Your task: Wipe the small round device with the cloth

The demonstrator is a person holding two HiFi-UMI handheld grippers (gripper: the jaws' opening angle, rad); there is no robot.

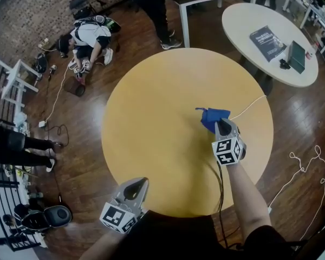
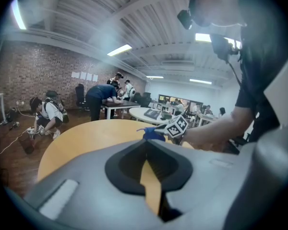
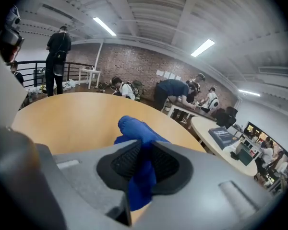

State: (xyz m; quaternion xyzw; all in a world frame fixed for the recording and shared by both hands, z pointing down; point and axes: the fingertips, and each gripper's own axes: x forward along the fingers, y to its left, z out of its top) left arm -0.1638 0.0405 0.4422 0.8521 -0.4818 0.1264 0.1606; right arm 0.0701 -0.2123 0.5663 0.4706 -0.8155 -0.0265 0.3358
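Note:
A blue cloth (image 1: 210,117) is bunched on the right half of the round yellow table (image 1: 151,118). My right gripper (image 1: 222,124) is shut on it. In the right gripper view the cloth (image 3: 137,131) fills the gap between the jaws and sticks out beyond the right gripper (image 3: 143,150). A thin white cable (image 1: 249,108) runs from under the cloth to the table's right edge. No small round device shows; whatever lies under the cloth is hidden. My left gripper (image 1: 135,187) hangs at the table's near edge, shut and holding nothing. From the left gripper (image 2: 146,145) the cloth (image 2: 153,134) shows far off.
A white round table (image 1: 244,20) at the upper right carries a dark book (image 1: 267,42) and a dark box (image 1: 297,56). A person crouches on the wooden floor (image 1: 89,37) at the upper left among cables. A black railing (image 1: 0,145) runs along the left.

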